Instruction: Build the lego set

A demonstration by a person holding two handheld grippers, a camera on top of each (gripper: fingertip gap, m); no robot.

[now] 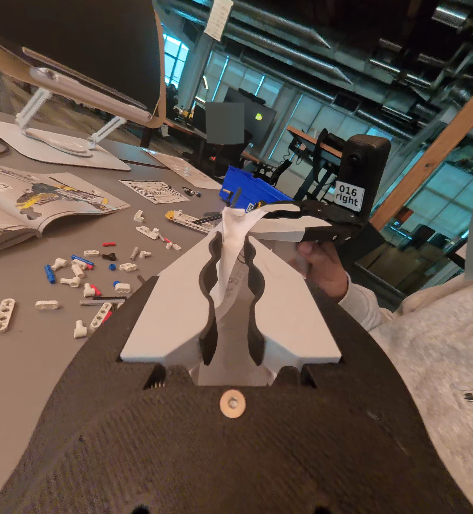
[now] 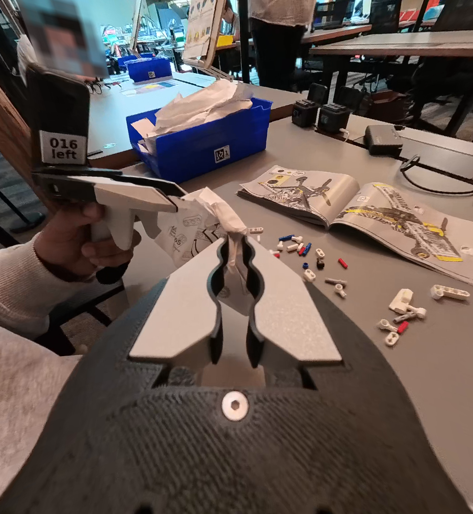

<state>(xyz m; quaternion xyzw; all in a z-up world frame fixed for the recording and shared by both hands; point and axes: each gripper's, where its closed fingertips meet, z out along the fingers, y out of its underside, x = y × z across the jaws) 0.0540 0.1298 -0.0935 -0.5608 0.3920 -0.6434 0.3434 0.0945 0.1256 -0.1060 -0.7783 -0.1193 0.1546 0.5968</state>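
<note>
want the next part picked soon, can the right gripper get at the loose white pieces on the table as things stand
Probably not yet. The right gripper has its jaws shut on the white paper bag, which the left gripper also grips. The loose white pieces lie open on the table, unobstructed.

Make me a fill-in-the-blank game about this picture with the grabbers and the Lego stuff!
1. Both grippers pinch the same white paper ____, held up between them.
2. The bin behind the left gripper is coloured ____.
3. The instruction booklet lies ____ on the grey table.
4. Crumpled white ____ fills the bin.

Missing words: bag; blue; open; paper

The right gripper and the loose Lego pieces are your clues.
</note>
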